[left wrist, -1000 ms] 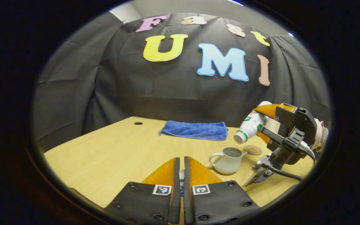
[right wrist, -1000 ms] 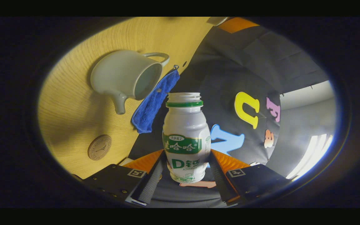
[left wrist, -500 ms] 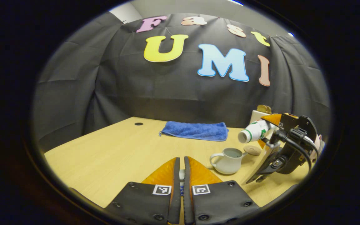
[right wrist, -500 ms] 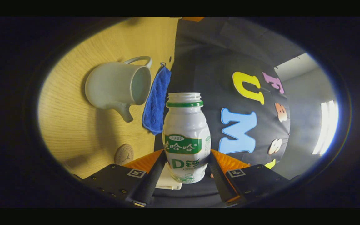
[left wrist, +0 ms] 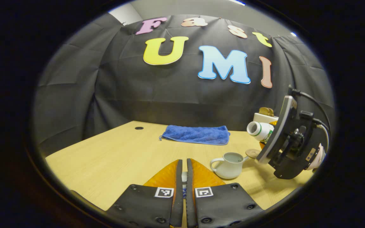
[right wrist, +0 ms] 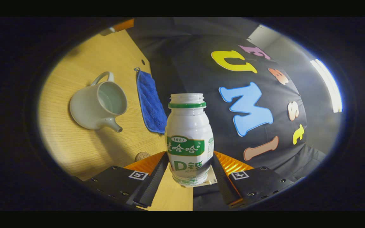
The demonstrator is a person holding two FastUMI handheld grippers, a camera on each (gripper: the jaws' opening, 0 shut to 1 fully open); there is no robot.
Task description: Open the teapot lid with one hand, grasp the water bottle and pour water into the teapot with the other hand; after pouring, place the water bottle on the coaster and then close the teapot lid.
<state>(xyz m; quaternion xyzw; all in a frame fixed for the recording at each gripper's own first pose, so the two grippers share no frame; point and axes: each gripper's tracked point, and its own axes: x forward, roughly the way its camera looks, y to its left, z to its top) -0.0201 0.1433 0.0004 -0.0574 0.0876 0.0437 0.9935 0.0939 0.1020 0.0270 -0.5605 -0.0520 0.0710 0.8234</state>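
Both fingers of your right gripper (right wrist: pixel 190 172) are pressing on the water bottle (right wrist: pixel 188 139), tilted above the table (left wrist: pixel 112 158). Your left gripper (left wrist: pixel 182 177) is pinching something small and unclear; beyond it, the lidless teapot (left wrist: pixel 228 164) is sitting beside the coaster (left wrist: pixel 252 153), the blue towel (left wrist: pixel 195 134) farther back.

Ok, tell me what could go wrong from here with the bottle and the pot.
1. The water bottle is uncapped and not yet upright in the right tongs; leftover water may dribble on the table.
2. The coaster sits close beside the teapot spout, so setting the bottle down could knock the pot.
3. The coaster looks small; the bottle may land off-centre and tip.
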